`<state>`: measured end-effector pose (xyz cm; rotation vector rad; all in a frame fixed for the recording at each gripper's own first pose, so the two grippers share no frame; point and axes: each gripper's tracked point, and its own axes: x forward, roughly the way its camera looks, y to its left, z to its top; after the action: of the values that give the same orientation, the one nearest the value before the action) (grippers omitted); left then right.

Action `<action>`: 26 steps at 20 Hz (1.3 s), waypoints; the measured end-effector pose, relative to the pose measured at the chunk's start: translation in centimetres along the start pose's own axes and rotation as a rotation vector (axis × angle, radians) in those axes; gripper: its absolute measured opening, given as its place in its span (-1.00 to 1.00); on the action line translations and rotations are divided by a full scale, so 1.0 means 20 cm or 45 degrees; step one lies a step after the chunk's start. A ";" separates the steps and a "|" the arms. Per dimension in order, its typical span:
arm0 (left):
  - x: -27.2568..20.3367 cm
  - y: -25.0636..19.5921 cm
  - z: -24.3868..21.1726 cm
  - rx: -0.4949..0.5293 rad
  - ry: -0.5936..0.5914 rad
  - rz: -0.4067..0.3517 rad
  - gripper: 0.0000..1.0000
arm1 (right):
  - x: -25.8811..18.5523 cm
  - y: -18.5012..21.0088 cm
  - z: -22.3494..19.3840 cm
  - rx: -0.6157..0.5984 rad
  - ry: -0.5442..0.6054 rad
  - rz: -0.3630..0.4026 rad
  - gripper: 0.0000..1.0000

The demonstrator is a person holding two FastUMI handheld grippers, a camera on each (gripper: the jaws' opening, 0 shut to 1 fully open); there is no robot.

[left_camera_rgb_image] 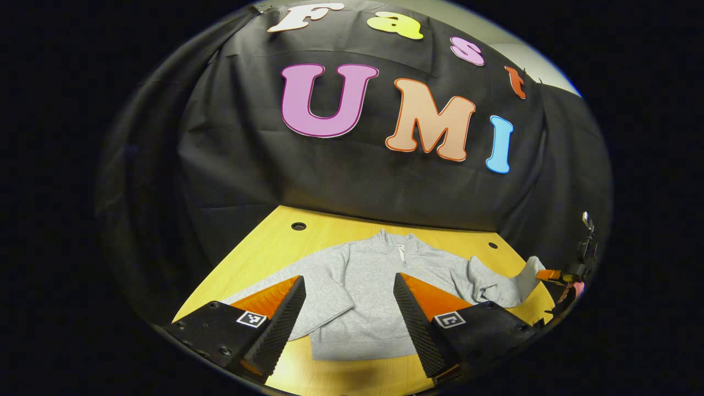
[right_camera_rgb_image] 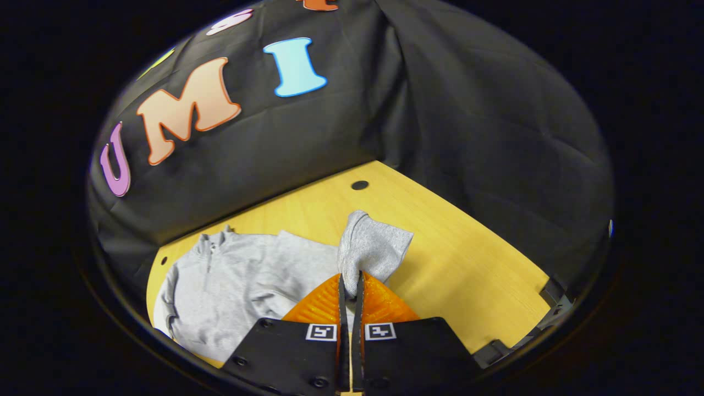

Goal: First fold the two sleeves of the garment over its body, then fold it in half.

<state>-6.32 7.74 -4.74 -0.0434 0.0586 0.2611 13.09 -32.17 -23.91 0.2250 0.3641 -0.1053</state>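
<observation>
A: Grey sweatshirt (left_camera_rgb_image: 379,297) lies flat on the wooden table (left_camera_rgb_image: 264,253), collar toward the far wall, hem near. Left gripper (left_camera_rgb_image: 349,286) hovers over the near edge, fingers spread wide, nothing between them.

B: And the right side?

A: Right gripper (right_camera_rgb_image: 350,280) has its fingers pinched together on the cuff of the right sleeve (right_camera_rgb_image: 371,247). Cloth stands up bunched just past the tips, lifted off the table.

B: Seen from the left gripper view?

A: Same sleeve, rumpled, drawn out to the right toward that gripper at the table's edge. Left sleeve (left_camera_rgb_image: 324,275) lies flat beside the body.
</observation>
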 end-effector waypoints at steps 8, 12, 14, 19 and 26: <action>-0.03 0.21 -0.05 -0.005 0.006 0.044 0.88 | -0.03 0.02 0.05 -0.051 -0.058 0.190 -0.92; -0.05 0.33 -0.09 -0.031 0.025 0.081 0.87 | -0.08 0.06 0.08 -0.041 -0.077 0.377 -0.92; -0.06 0.39 -0.10 -0.044 0.028 0.102 0.88 | -0.06 0.06 0.05 -0.036 -0.060 0.490 -0.92; -0.08 0.53 -0.12 -0.051 0.039 0.159 0.87 | -0.03 0.09 0.03 -0.025 -0.011 0.733 -0.91; -0.11 0.76 -0.29 -0.106 0.097 0.275 0.89 | 0.05 0.14 -0.11 0.010 0.175 1.006 -0.92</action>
<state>-12.76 21.57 -10.82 -0.1302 0.1285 0.4780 13.71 -29.08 -25.66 0.3705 0.3888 0.6897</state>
